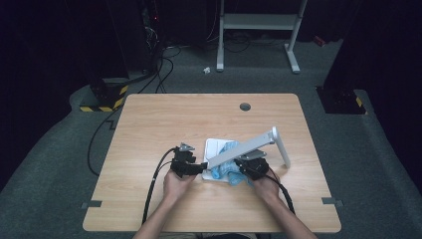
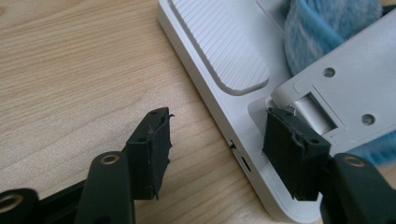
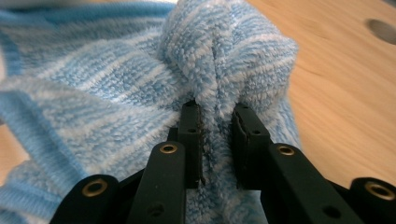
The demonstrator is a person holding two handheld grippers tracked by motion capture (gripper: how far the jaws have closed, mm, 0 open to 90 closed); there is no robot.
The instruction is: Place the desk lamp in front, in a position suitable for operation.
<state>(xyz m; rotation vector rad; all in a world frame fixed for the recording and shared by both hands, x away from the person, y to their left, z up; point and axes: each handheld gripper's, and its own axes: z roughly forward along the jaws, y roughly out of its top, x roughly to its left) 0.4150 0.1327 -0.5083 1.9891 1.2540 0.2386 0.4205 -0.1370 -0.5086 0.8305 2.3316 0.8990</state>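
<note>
Both forearms came in from the six o'clock edge of the table and met near its centre. The left hand held the left gripper pointing toward three o'clock, low over the wood. In the left gripper view its jaws stood partly apart and gripped nothing: one pad hung over bare wood, the other lay against the hinge block of the grey lamp arm, at the corner of the white lamp base. The right hand held the right gripper angled toward ten o'clock. Its jaws were drawn narrow, pinching a raised fold of the blue striped towel between the pads.

The towel lay bunched on the white base, just at twelve o'clock of the hands and between the two grippers. The grey lamp arm slanted over the towel from the left gripper toward two o'clock, where it joined the white lamp head, which ran down toward five o'clock. The arm crossed right above the cloth, so it was the nearest obstacle to the pinched fold.

A round grommet hole sat near the twelve o'clock edge. Bare wood lay open toward nine, twelve and three o'clock. Black cables trailed from the grippers toward the six o'clock edge.
</note>
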